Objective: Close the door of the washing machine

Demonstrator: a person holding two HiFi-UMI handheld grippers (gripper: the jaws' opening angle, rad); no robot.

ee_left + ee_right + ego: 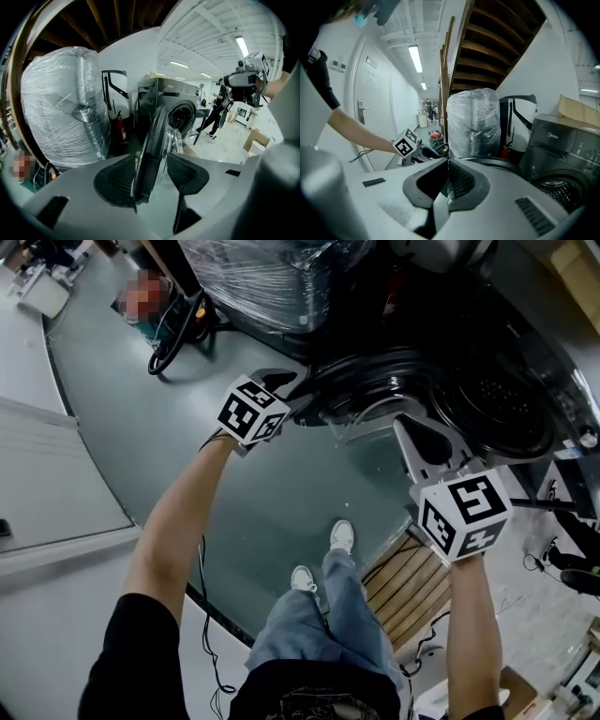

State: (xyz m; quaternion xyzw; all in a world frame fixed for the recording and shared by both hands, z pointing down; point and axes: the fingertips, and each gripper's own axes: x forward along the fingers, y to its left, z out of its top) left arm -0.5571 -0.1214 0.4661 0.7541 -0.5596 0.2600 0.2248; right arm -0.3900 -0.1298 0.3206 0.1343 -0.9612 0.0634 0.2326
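The dark grey front-loading washing machine (pixel 530 352) stands with its round glass-centred door (pixel 366 390) swung well out from its front, so the perforated steel drum opening (pixel 506 413) is bare. The task's closing has not yet happened.

The left gripper (pixel 151 176) has its 2 jaws spread, and the door's rim (pixel 157 136) runs edge-on between them. The rim lies close against the left pad (pixel 117 178) and stands clear of the right one, so nothing is pinched. This straddle looks chosen to steer the door. With a pad on either side of the rim, a sideways sweep toward the machine would probably carry the door along without needing a firm squeeze.

The right gripper (pixel 448 161) has its jaws pressed together with nothing between them. In the head view it (pixel 412 427) sits in front of the machine, between the open door and the drum opening. Judging by that spot, it is probably kept shut as a blunt pusher or a steadying hand, not as a clamp.

A large bundle wrapped in clear plastic film (pixel 61 112) stands beside the machine on the door's far side, so the door could swing into it if it were pushed outward.
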